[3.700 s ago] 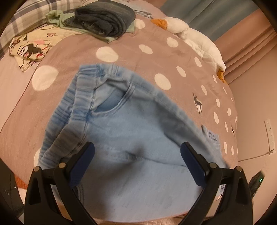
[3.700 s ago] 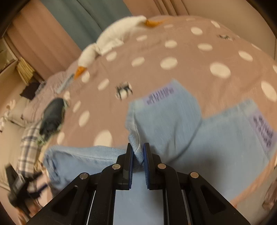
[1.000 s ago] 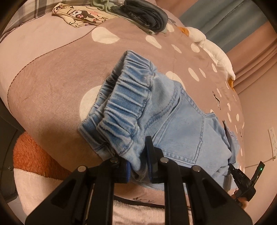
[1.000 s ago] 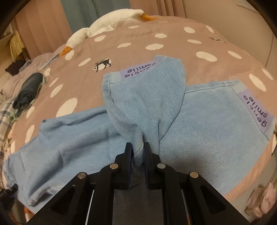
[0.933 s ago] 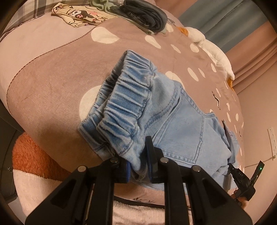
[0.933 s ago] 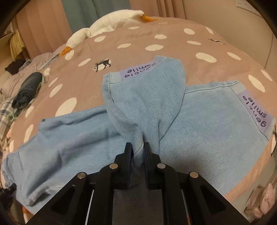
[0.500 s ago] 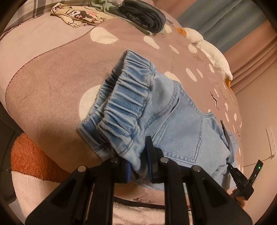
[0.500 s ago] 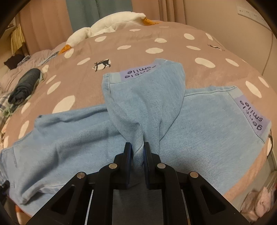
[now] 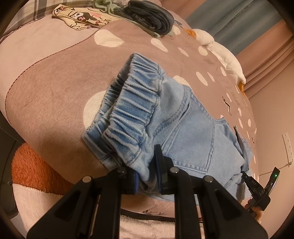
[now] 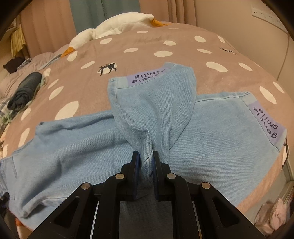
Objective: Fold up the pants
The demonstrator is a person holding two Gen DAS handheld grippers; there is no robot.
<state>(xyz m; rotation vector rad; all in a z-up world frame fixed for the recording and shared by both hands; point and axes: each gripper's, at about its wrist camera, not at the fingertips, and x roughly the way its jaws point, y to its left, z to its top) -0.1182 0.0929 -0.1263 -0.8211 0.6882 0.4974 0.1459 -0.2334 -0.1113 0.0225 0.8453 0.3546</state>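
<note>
Our left gripper (image 9: 146, 171) pinches the jeans' (image 9: 183, 132) ribbed elastic waistband; our right gripper (image 10: 146, 163) clamps a bunched twill leg, its fold hidden between the pads.

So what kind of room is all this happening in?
Most likely a bedroom: the jeans lie on a bed's polka-dot blanket, a white goose plush rests near the curtains, and folded clothes sit nearby.
</note>
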